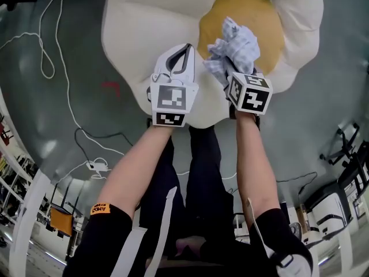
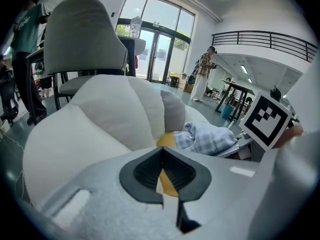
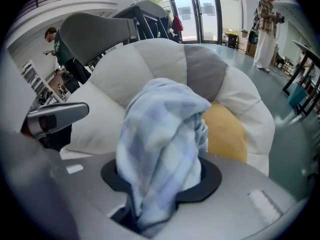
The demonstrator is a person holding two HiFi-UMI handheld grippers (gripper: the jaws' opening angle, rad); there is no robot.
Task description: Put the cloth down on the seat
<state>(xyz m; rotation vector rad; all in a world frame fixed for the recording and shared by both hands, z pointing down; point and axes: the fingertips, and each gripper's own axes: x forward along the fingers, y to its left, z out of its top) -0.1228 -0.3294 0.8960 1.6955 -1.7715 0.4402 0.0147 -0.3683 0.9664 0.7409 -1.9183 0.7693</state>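
The cloth is bunched up in the right gripper, whose jaws are pinching it low down so that most of the fabric stands out ahead of them. It hangs over the yellow centre of the seat. From the left gripper's side it looks as if its far end may already rest on the cushion, though I cannot say for sure that it touches.

To finish well, I would bring the gripper low over that yellow middle until the loose end lies on it. Then I would spread the jaws fully and draw straight back, so that no fold snags on the pads and drags the cloth off again. Letting go from higher up risks it tumbling towards the edge of a petal.

The cloth is a soft, thin piece in pale blue and white checks. It is crumpled into a loose wad with folds sticking up, so it should slump and flatten once it is freed.

The seat is a big flower-shaped cushion with puffy white petals and one grey one at the back. The left gripper hovers just beside, over a white petal, its jaws pressed together with nothing between them. A white cable trails across the grey floor to the left.
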